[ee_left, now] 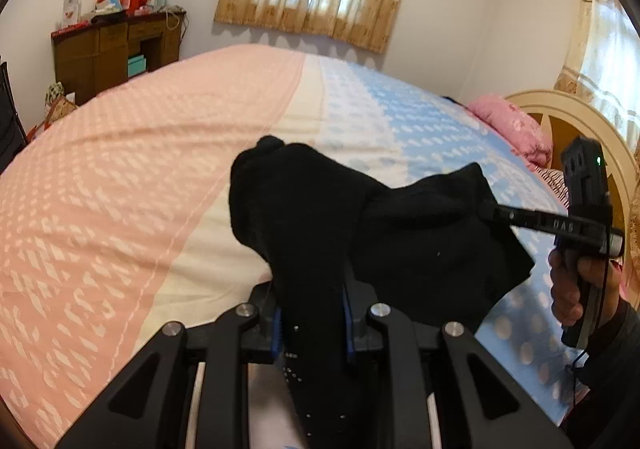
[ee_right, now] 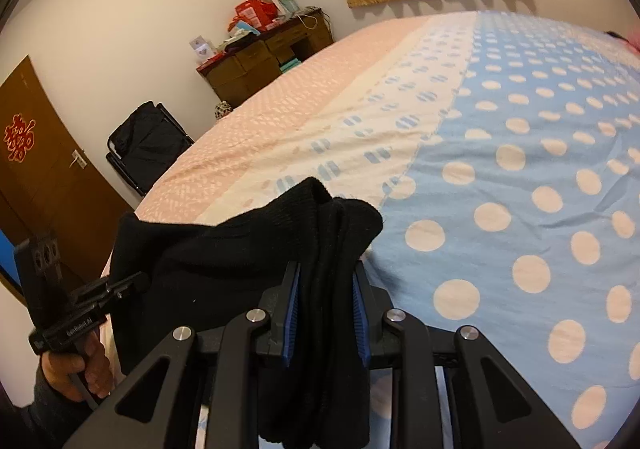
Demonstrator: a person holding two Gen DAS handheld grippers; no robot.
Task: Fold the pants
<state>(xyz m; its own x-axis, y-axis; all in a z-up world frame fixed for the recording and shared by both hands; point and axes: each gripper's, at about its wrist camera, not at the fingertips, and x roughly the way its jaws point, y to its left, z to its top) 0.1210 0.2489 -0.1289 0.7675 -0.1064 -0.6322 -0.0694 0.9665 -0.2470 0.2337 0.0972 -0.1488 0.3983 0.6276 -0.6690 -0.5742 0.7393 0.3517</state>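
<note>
I hold the black pants point(ee_left: 304, 209) above the bed point(ee_left: 120, 177), my left gripper point(ee_left: 312, 329) and right gripper point(ee_right: 326, 313) each clamped on bunched cloth that hides their fingertips and the pants' true shape.

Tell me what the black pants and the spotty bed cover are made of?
The black pants look like soft, matte knit fabric: ribbed lines show along the edge and they droop limply from the jaws. The bed cover looks like thin printed cotton or similar woven cloth, smooth and dull with small wrinkles. Exact fibres can't be told.
</note>
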